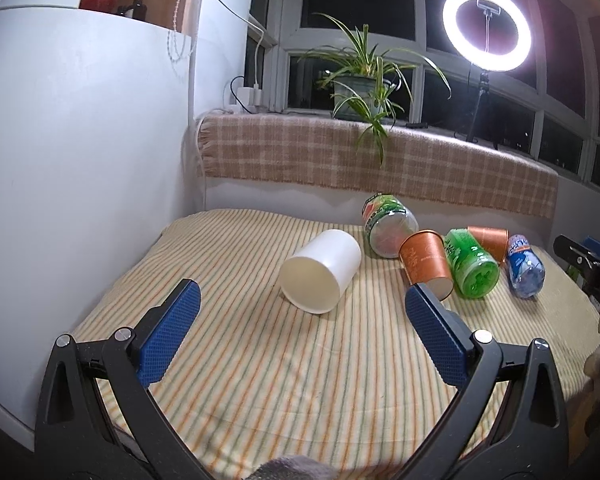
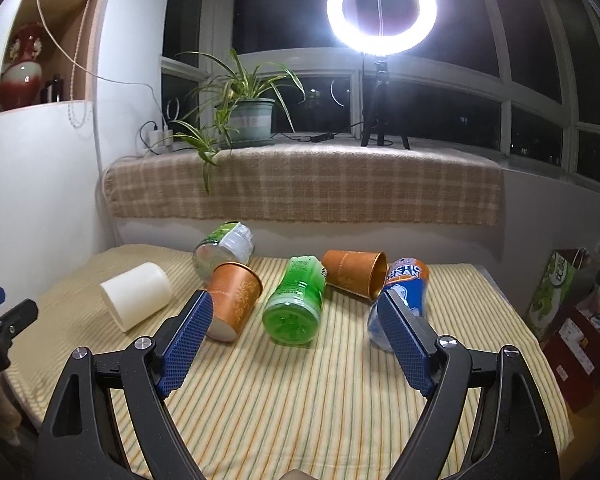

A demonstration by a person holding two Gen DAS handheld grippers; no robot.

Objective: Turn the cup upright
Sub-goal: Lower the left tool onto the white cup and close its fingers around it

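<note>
A white cup (image 1: 321, 272) lies on its side on the striped cloth, its flat end toward my left gripper (image 1: 302, 298), which is open and empty just in front of it. It also shows in the right wrist view (image 2: 138, 295). Two orange paper cups lie on their sides: a near one (image 1: 427, 261) (image 2: 233, 299) and a far one (image 1: 490, 240) (image 2: 354, 273). My right gripper (image 2: 294, 306) is open and empty, above the cloth, in front of the green bottle (image 2: 296, 300).
A green bottle (image 1: 470, 266), a blue bottle (image 1: 524, 266) (image 2: 402, 292) and a clear jar (image 1: 388, 226) (image 2: 224, 248) lie among the cups. A plaid-covered sill (image 2: 300, 184) with a plant and ring light is behind. White wall at left; boxes (image 2: 572, 320) at right.
</note>
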